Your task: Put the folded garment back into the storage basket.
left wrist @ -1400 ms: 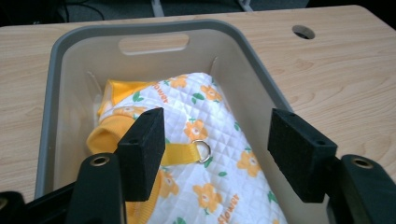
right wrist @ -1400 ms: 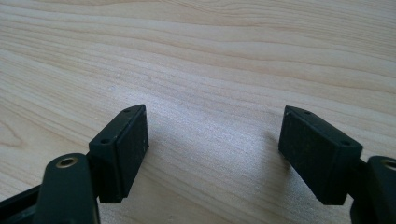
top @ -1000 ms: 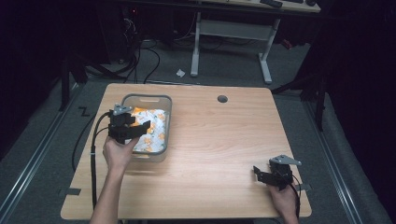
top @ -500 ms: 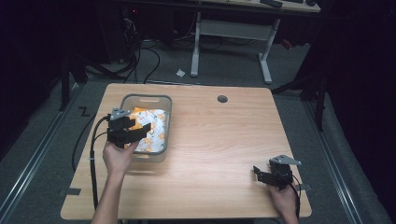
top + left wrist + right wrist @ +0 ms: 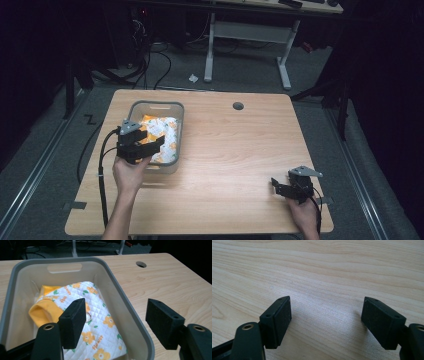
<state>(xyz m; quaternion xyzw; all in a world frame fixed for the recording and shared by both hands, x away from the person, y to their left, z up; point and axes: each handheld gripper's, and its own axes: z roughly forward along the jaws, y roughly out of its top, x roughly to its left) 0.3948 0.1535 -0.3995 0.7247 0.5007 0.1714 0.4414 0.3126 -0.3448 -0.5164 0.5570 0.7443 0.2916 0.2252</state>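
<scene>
Your left hand-held gripper (image 5: 148,147) hangs over the bin's (image 5: 156,105) near rim, jaws apart and gripping nothing — the flowered cloth (image 5: 97,322) lies inside. Your right hand-held gripper (image 5: 278,186) rests released on the worktop (image 5: 235,150) — well apart.

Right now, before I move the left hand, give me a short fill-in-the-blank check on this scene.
1. The flowered cloth lies inside the grey ____.
2. The left gripper hovers with its jaws ____ and nothing between them.
3. The right gripper rests over bare ____.

Missing words: bin; open; table
</scene>
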